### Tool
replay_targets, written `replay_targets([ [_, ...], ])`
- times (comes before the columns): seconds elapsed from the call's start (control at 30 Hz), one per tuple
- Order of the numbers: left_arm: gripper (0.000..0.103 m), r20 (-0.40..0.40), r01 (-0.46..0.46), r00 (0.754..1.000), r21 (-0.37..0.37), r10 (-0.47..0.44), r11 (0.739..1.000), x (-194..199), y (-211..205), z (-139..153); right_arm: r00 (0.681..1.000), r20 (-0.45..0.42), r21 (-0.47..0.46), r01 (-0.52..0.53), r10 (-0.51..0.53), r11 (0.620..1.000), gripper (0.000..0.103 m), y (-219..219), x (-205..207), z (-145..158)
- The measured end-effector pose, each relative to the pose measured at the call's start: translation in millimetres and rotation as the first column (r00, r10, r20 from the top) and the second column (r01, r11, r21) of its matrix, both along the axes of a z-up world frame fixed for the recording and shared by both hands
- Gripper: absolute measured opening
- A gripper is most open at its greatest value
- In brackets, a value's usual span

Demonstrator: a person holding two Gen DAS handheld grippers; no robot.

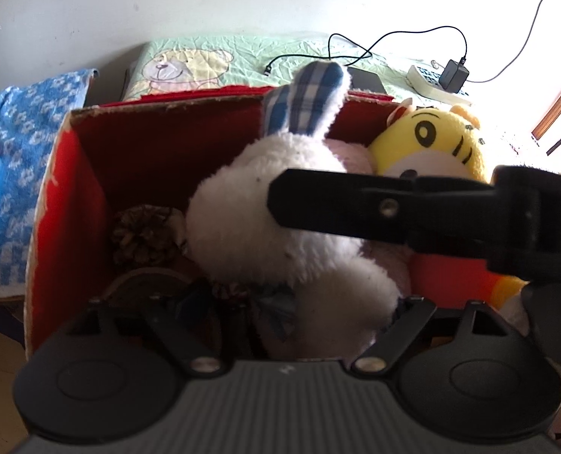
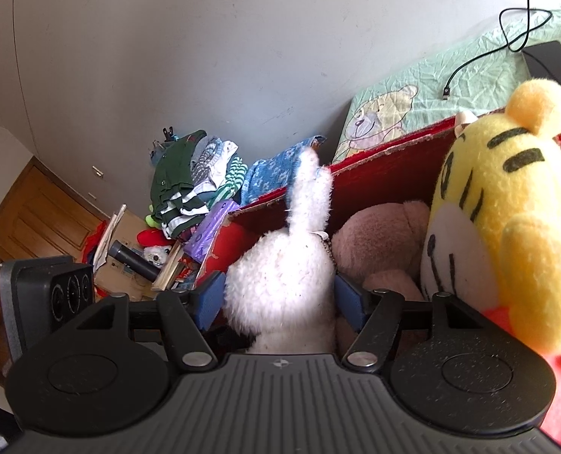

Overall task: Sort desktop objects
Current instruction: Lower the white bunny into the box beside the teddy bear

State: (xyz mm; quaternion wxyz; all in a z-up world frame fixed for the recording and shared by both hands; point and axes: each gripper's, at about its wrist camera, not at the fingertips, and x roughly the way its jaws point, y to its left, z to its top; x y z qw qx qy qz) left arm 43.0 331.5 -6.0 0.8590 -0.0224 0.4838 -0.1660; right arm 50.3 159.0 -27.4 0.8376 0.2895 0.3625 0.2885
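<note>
Showing only rightward: gripper (image 2: 278, 302) pinching rabbit (image 2: 280, 287)

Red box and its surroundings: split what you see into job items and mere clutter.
Job items: white rabbit plush between the right tongs, yellow tiger plush, pink plush, pine cone, red box.

Clutter: clothes pile, charger, power strip.

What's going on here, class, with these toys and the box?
The right gripper is closed on a white plush rabbit, held inside a red box. A yellow tiger, a pink plush and a pinecone sit in the box. The left gripper's fingers are hidden behind the rabbit.
</note>
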Motion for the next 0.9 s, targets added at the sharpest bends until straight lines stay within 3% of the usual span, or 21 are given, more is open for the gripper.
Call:
replay_targets([
  [0.1,0.087,-0.001,0.0,1.0,0.003,0.0,1.0,1.2,1.3,0.3,1.0,-0.015,-0.03,0.006,-0.006,1.0,0.059,1.0,1.7,0.6],
  [0.5,0.089,0.01,-0.01,1.0,0.005,0.01,1.0,-1.4,6.7,6.3,1.0,-0.014,-0.064,0.02,-0.021,0.998,0.059,1.3,1.9,-2.1],
  [0.77,0.087,0.075,-0.03,0.997,0.025,0.029,0.999,-11.9,12.0,19.1,1.0,-0.002,-0.074,0.019,-0.019,0.997,0.059,1.9,-0.3,-3.3],
  [0.9,0.085,0.074,-0.036,0.997,-0.009,0.037,0.999,-13.5,19.6,21.2,1.0,-0.003,-0.069,0.02,-0.02,0.997,0.059,0.9,-0.9,-3.5],
])
